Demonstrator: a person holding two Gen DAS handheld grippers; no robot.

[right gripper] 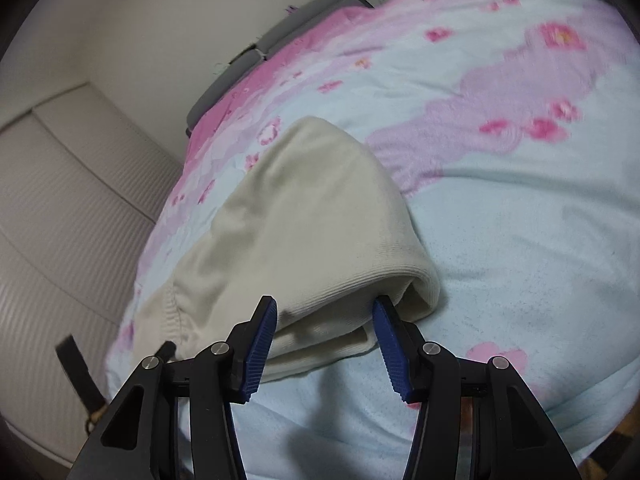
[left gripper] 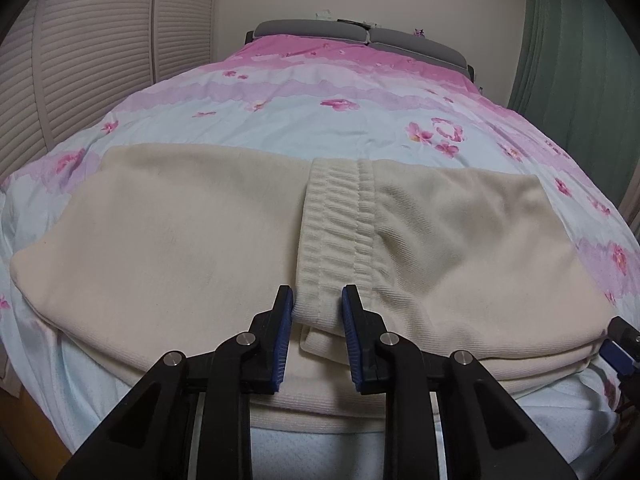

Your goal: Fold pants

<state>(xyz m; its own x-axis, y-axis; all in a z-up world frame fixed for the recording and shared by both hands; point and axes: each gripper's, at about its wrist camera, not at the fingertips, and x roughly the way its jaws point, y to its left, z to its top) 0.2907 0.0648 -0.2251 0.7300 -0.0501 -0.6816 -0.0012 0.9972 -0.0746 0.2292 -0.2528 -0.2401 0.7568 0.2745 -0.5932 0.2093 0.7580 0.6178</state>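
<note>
Now | L gripper (left gripper: 318,300) clamped on pants (left gripper: 160,248) waistband | R gripper (right gripper: 325,312) clamped on pants' folded end

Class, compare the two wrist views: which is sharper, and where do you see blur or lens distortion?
Left wrist view: sharp; the pants show their ribbed weave, though the fisheye bows the bedspread into a dome. Right wrist view: softer, flowers smeared on the bedspread, horizon tilted, dark corners.
</note>
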